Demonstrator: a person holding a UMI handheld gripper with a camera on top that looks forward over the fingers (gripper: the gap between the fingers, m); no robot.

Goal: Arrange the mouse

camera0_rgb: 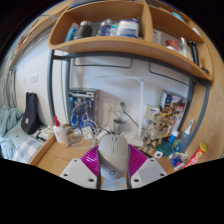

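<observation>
A light grey computer mouse (113,152) sits between the two fingers of my gripper (113,160), its nose pointing away from me. The magenta pads (93,159) press against both of its sides, so the gripper is shut on it. The mouse appears raised above the wooden desk (60,155), which lies beyond and below the fingers. The underside of the mouse is hidden.
A cluttered wall stands beyond the desk with cables, a white bottle with a red cap (62,134), small bottles and tubes (180,145) to the right, and a wooden shelf (120,45) overhead holding boxes. A black bag (30,112) rests to the left.
</observation>
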